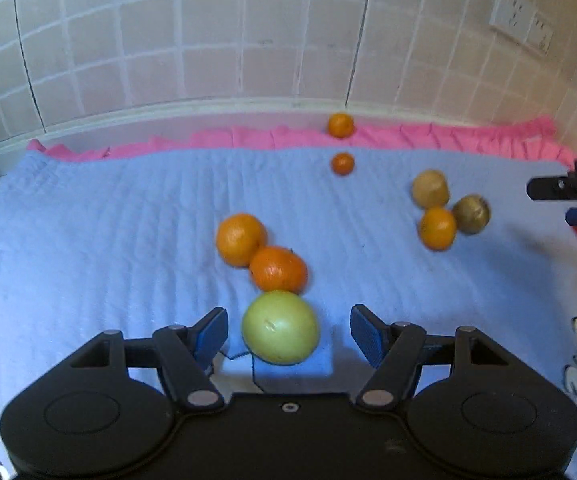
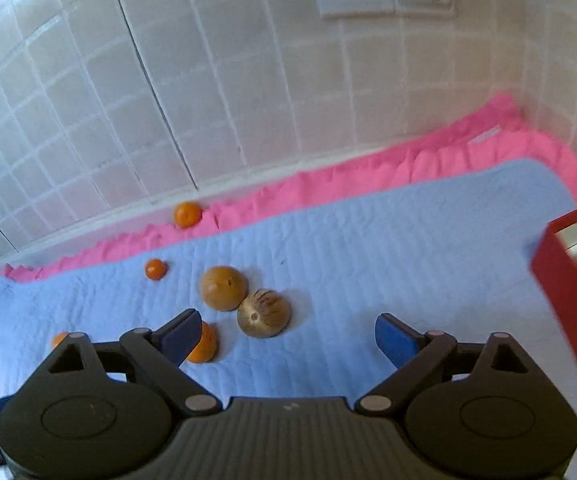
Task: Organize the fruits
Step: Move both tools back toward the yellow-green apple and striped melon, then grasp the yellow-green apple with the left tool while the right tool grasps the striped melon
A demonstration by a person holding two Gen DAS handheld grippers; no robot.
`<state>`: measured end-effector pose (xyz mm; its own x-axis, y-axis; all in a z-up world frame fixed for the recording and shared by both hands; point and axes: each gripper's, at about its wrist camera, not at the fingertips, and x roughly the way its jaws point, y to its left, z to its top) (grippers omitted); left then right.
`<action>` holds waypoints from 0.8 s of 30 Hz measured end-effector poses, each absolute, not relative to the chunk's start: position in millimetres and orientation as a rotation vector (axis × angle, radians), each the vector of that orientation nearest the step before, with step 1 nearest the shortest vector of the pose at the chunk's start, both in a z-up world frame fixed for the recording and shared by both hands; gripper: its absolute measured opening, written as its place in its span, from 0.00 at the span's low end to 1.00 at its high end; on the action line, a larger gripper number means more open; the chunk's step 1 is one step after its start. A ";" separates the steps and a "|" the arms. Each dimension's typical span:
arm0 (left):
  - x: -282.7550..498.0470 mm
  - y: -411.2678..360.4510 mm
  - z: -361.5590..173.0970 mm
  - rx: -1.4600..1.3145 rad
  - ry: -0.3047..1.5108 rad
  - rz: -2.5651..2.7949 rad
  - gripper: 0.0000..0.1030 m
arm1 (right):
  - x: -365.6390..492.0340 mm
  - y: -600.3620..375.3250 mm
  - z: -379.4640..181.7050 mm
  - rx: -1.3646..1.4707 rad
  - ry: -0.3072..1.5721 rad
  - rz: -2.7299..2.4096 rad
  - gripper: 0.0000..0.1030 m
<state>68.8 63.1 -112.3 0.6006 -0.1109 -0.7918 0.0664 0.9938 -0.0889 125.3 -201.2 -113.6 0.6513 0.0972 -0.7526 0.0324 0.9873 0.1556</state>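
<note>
Right now you are holding the left gripper (image 1: 286, 334) wide apart around the green apple (image 1: 280, 327), its blue pads standing clear of the fruit on both sides. Two oranges (image 1: 278, 269) are touching each other just beyond the apple, the nearer one against it. Your right gripper (image 2: 288, 334) is gaping too, with nothing between its fingers; its left pad (image 2: 180, 336) is overlapping a small orange (image 2: 204, 344), and two brown kiwis (image 2: 263, 313) are lying just ahead. Open blue blanket (image 2: 408, 248) is stretching ahead and to the right, up to the red box (image 2: 564, 300) holding fruit at the right edge. The pink blanket (image 2: 368, 176) and tiled wall (image 2: 248, 60) are closing off the far side.
</note>
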 end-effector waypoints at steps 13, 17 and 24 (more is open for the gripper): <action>102.3 54.7 -143.7 -0.044 0.978 -0.037 0.78 | 175.4 -176.3 -162.4 0.113 0.962 0.106 0.64; 106.4 50.1 -144.7 -0.043 0.962 -0.032 0.77 | 186.4 -172.1 -171.6 0.122 0.979 0.125 0.58; 107.0 43.0 -142.1 0.028 0.953 -0.032 0.53 | 193.2 -169.3 -179.1 0.108 0.972 0.137 0.45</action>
<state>107.0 43.0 -142.1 0.5786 -0.0154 -0.8155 0.0401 0.9991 0.0096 193.2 -169.3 -179.1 0.5560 0.1643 -0.8148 -0.0676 0.9860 0.1527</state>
